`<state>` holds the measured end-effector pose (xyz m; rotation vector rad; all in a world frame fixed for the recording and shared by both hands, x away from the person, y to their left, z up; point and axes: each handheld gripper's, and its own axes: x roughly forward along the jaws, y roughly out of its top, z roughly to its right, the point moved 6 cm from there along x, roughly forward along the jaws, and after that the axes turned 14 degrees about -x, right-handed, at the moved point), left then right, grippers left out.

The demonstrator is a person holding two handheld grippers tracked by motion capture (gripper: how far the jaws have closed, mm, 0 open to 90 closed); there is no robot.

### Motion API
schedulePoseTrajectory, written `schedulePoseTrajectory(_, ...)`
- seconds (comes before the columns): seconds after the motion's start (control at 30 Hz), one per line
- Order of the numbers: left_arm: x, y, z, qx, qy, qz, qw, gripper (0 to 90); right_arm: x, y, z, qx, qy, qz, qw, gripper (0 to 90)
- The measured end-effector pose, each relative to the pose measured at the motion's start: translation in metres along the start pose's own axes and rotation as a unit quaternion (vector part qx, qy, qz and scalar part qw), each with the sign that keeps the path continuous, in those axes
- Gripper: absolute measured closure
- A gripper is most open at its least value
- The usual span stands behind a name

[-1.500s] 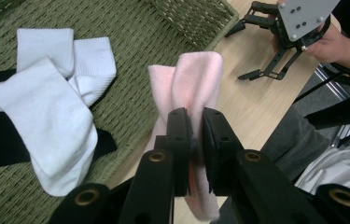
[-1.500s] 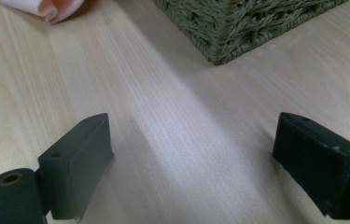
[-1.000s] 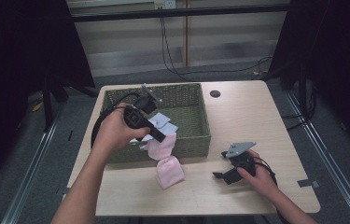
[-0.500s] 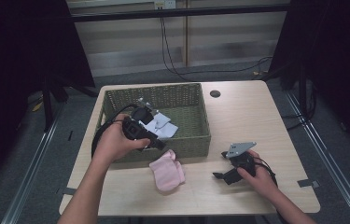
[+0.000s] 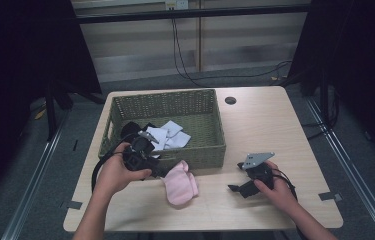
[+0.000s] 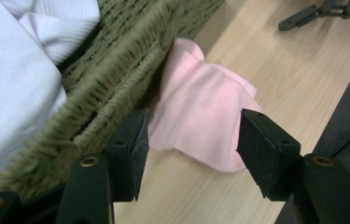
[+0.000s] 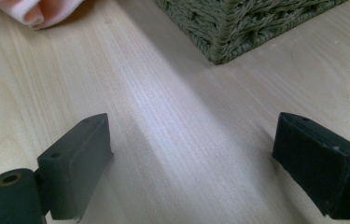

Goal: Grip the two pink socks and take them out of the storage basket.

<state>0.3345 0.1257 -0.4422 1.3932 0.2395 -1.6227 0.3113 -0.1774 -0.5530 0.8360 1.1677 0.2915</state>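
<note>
The right gripper (image 5: 240, 189) rests on the table (image 5: 275, 125), fingers spread wide and empty, well apart from the pink sock (image 6: 200, 116). The sock lies against the basket (image 5: 205, 150), between the left gripper's (image 6: 189, 140) just-opened fingers, its long axis running away from them.

I count one pink sock (image 5: 180, 184) on the table (image 5: 275, 125), one woven basket (image 5: 195, 102), and two grippers: left gripper (image 6: 191, 140), right gripper (image 7: 191, 163).
</note>
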Motion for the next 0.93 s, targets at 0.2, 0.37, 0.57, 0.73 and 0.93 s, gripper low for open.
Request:
schedulePoseTrajectory(0.2,0.012,-0.018,-0.002,0.009,0.004,0.013,0.9999,41.4,0.0,0.0,0.0,0.0,0.0,0.0,1.0,10.6)
schedulePoseTrajectory(0.37,0.027,-0.034,-0.006,0.022,-0.002,0.016,0.9996,39.2,0.0,0.0,0.0,0.0,0.0,0.0,1.0,10.6)
schedulePoseTrajectory(0.57,0.045,-0.049,-0.012,0.025,-0.005,0.031,0.9992,34.7,0.0,0.0,0.0,0.0,0.0,0.0,1.0,10.7)
schedulePoseTrajectory(0.73,0.056,-0.06,-0.014,0.03,-0.006,0.025,0.9992,33.1,0.0,0.0,0.0,0.0,0.0,0.0,1.0,10.6)
schedulePoseTrajectory(0.93,0.059,-0.057,-0.006,0.047,-0.006,0.036,0.9982,31.8,0.0,0.0,0.0,0.0,0.0,0.0,1.0,10.7)
